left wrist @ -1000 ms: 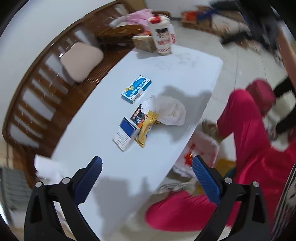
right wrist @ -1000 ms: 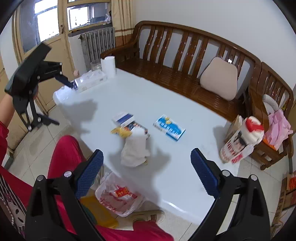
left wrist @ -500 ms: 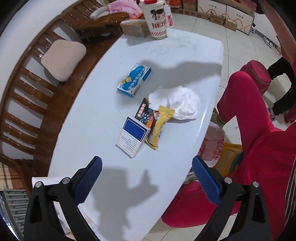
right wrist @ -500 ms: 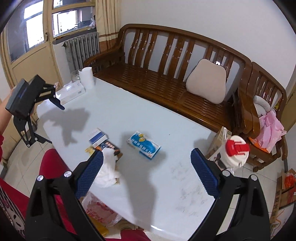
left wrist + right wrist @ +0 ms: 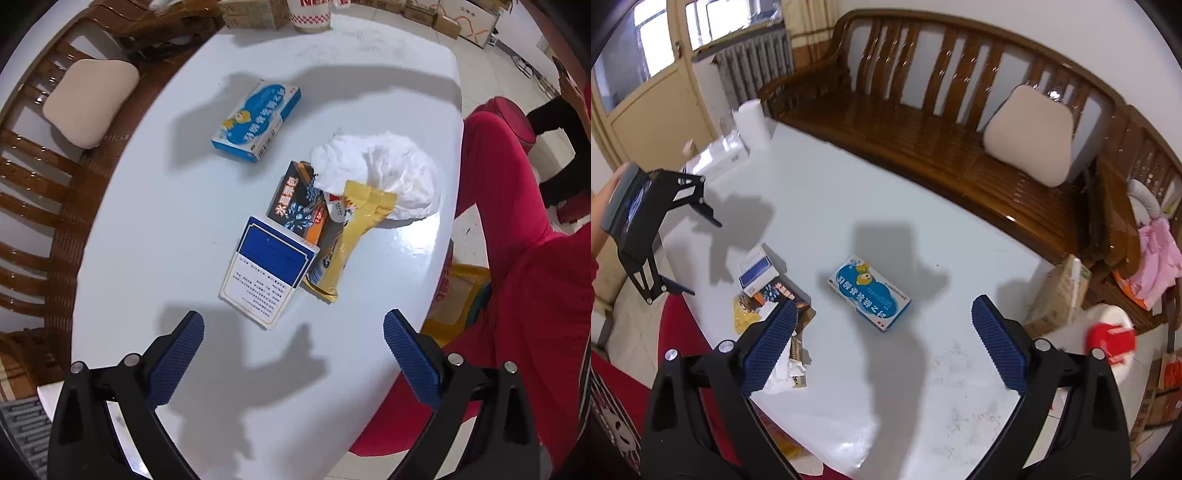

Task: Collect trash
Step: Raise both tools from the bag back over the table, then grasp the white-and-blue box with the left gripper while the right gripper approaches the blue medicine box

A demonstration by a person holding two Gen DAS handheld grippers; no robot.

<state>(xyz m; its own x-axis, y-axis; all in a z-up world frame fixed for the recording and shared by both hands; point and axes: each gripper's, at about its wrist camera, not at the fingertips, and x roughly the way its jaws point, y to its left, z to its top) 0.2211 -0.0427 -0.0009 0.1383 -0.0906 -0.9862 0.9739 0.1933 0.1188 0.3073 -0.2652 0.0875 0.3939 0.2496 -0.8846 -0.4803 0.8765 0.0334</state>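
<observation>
left tool (image 5: 293,334): blue pads spread wide, nothing between them, hanging over the white tabletop (image 5: 155,206) — its shadow sits right under it
right tool (image 5: 884,326): also wide open and empty, up above the same tabletop
trash pile: straight ahead of the left tool, all bunched together
blue-and-white carton (image 5: 267,275): closest to the left tool, just past the pad tips, lying flat
dark snack box (image 5: 295,201): right behind the carton, one end tucked under it
yellow wrapper (image 5: 351,240): to the right of the carton, touching the dark box, far end running up into the tissue
crumpled white tissue (image 5: 384,173): farthest of the pile, ahead and right, near the tabletop edge by the person's red trousers (image 5: 517,258)
light blue medicine box (image 5: 870,291): off on its own — ahead and between the right tool's pads in the right wrist view, ahead-left of the pile from the left tool
plastic bag (image 5: 450,291): below the tabletop edge, right of the left tool, only partly visible
wooden bench (image 5: 960,122): beyond the tabletop from the right tool, beige cushion (image 5: 1030,134) on it
white jar with red cap (image 5: 1108,339): far right of the right tool, blurry
</observation>
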